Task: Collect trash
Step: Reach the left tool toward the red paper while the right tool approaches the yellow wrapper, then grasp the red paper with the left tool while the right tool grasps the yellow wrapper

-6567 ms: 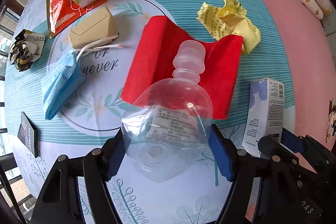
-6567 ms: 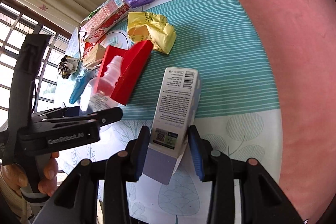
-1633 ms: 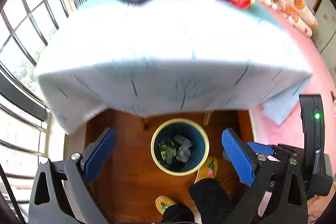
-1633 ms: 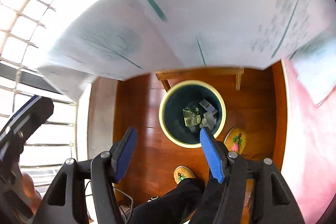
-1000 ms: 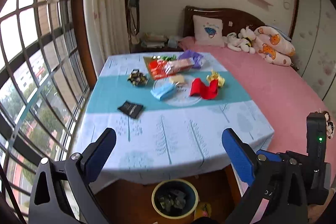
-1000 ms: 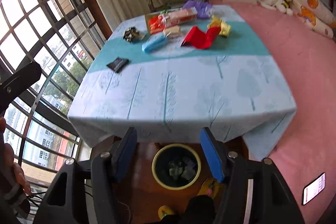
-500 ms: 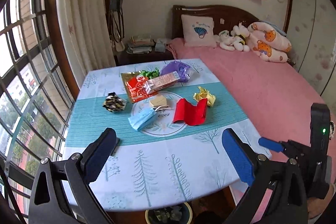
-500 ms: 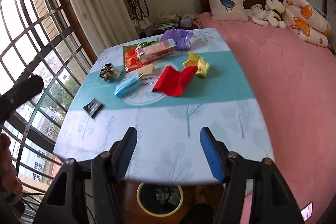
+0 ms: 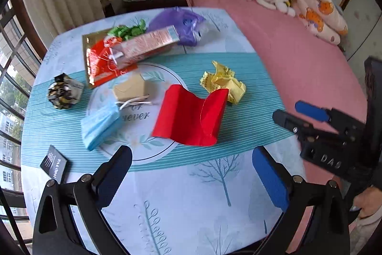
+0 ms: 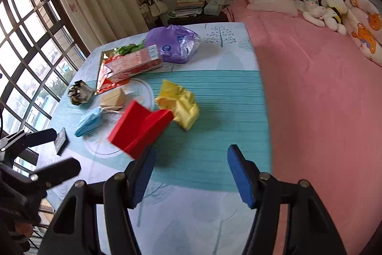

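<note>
Both grippers hang over the tabletop with fingers spread and nothing between them: the left gripper at the bottom of its view, the right gripper likewise. The trash lies mid-frame: red card, yellow wrapper touching its upper right edge, blue mask to its left, tan box, carton, purple bag.

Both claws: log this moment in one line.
left claw: open, empty | right claw: open, empty | nearest trash: red paper, yellow wrapper
</note>
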`<state>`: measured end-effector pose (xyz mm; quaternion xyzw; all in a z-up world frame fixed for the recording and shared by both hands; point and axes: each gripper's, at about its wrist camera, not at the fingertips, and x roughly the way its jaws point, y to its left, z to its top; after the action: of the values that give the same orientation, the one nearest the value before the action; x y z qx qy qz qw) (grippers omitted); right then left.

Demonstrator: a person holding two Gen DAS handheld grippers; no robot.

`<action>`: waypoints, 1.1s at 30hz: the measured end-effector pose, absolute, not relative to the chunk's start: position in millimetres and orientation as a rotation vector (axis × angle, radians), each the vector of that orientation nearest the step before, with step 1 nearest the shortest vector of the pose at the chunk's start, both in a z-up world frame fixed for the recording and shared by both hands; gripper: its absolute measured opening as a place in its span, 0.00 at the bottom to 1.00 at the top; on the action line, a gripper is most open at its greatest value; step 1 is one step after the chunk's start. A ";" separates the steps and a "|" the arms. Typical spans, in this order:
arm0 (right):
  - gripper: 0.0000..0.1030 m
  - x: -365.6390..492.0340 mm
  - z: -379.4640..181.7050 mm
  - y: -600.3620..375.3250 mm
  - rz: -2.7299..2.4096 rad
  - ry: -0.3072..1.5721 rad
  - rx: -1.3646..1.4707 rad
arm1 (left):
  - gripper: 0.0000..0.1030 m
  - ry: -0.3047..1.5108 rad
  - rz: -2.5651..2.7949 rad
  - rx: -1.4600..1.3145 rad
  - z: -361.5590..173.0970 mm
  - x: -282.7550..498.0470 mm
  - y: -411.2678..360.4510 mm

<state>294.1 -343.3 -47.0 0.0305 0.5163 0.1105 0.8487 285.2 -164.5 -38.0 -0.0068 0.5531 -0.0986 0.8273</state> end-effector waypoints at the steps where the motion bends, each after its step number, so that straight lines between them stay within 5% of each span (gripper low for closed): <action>1: 0.61 300.6 -49.3 -346.8 0.242 1.096 0.068 | 0.97 1.194 -0.198 -0.003 -45.4 293.1 -170.6; 24: 0.61 364.3 -85.3 -327.7 0.460 1.202 0.017 | 0.97 1.439 -0.084 0.003 -136.1 388.7 -189.9; 28: 0.61 374.8 -92.6 -322.1 0.482 1.223 0.017 | 0.91 1.455 -0.081 -0.042 -144.4 398.0 -182.6; 33: 0.61 385.0 -102.5 -316.1 0.493 1.255 0.018 | 0.66 1.464 -0.124 -0.165 -147.6 408.5 -170.2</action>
<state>385.0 -316.1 -102.5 0.0084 0.5809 0.2284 0.7812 408.5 -170.2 -147.6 -0.0752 0.6672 -0.0563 0.7390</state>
